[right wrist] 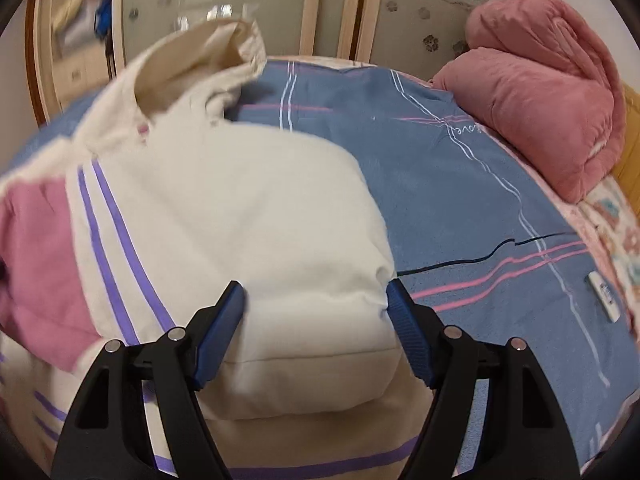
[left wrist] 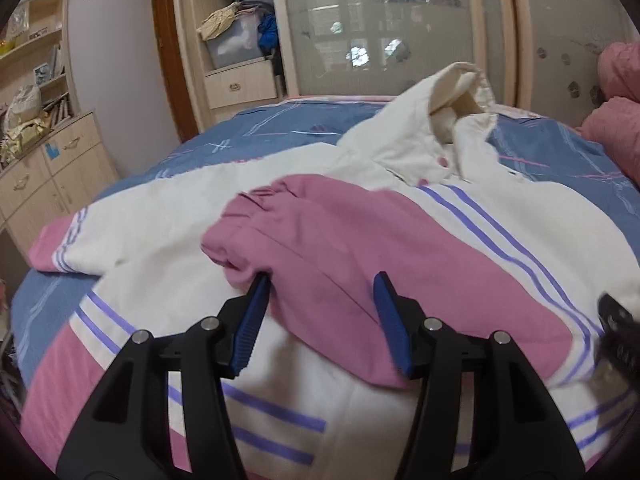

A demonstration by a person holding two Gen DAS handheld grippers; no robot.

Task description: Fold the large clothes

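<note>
Sleeve position decides the coming move: the pink-cuffed right sleeve (left wrist: 320,248) of the hooded jacket (left wrist: 168,216) is already laid across the white chest, its long axis running from the shoulder on the right toward the cuff at centre-left, and it lies directly ahead of the left gripper (left wrist: 322,280). The jacket itself is spread over the blue bedspread (right wrist: 460,184), hood (left wrist: 452,100) pointing away toward the wardrobe, hem nearest the cameras; its other sleeve (left wrist: 68,248) stretches out flat to the left, not yet folded in. The left gripper's fingers (left wrist: 256,308) stand wide apart, straddling the pink sleeve; the left one touches or sinks into a fold at the cuff, but nothing is pinched. The right gripper (right wrist: 316,292) hovers over the folded white shoulder edge (right wrist: 304,292), fingers (right wrist: 408,324) likewise spread wide with the cloth bulging between them; the right one is just at the fabric's corner, ungripped. Judging by this, the left gripper is nearer the outstretched sleeve and would have to travel leftward to fetch it.
</note>
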